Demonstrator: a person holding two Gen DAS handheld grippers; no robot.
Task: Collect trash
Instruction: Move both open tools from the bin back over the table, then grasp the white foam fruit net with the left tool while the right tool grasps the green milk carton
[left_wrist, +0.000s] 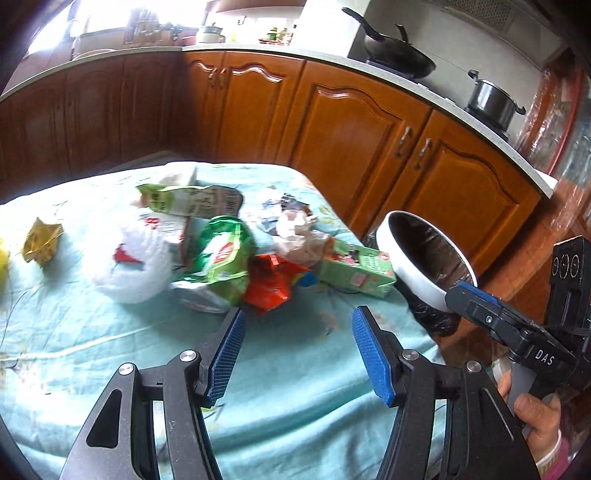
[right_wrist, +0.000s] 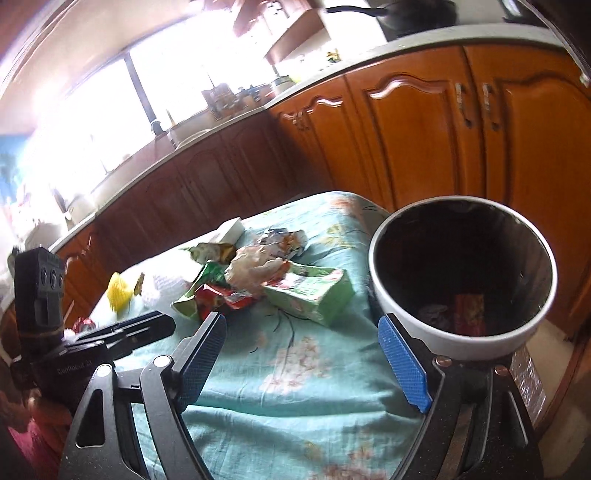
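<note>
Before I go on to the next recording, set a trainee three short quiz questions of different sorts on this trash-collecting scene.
1. True or false: the white round bin with the black liner is empty.
2. Which lies nearest that bin: A the yellow crumpled wrapper, B the light green carton, C the white plastic bag?
3. What does the left claw hold?

Key: 1 false, trash lies at its bottom. 2 B. 3 Nothing; it is open above the pale blue flowered cloth.
</note>
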